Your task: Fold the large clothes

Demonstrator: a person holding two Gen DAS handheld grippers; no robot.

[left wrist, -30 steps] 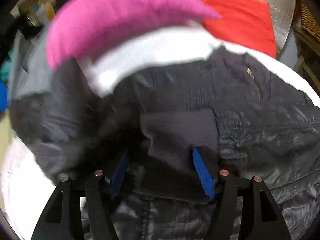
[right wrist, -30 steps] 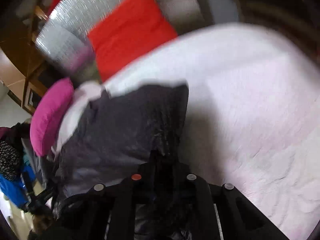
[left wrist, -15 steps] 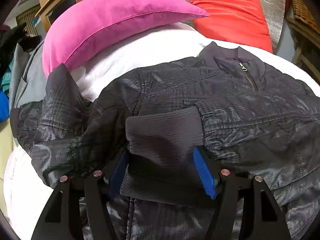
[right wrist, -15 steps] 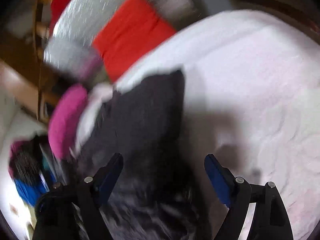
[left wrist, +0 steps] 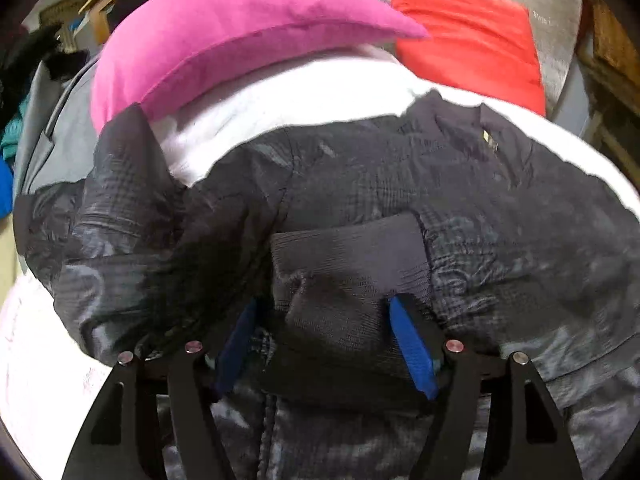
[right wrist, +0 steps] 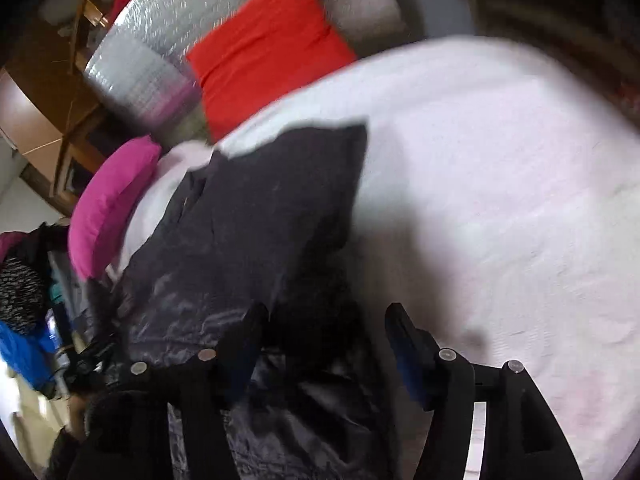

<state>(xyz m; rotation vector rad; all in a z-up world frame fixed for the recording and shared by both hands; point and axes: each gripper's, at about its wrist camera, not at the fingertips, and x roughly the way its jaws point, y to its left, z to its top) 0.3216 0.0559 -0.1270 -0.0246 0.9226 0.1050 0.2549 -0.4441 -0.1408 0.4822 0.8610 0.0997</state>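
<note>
On the white quilted bed cover (right wrist: 500,184) lies a dark shiny padded jacket (left wrist: 400,184), its ribbed knit cuff (left wrist: 344,264) between the spread jaws of the left gripper (left wrist: 324,340), while the right gripper (right wrist: 320,344), jaws apart, hovers over the jacket at 6 o'clock.

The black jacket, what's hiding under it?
Under the black jacket you can see the white bedcover spreading out around it. A ribbed cuff lies on top. Whatever sits beneath the jacket's middle is covered, so it cannot be seen.

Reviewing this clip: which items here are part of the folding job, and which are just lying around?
In the job:
dark jacket
ribbed cuff, between the left gripper fingers
right gripper, open over the jacket

Lying about:
pink pillow
red cushion
white bedcover
</note>
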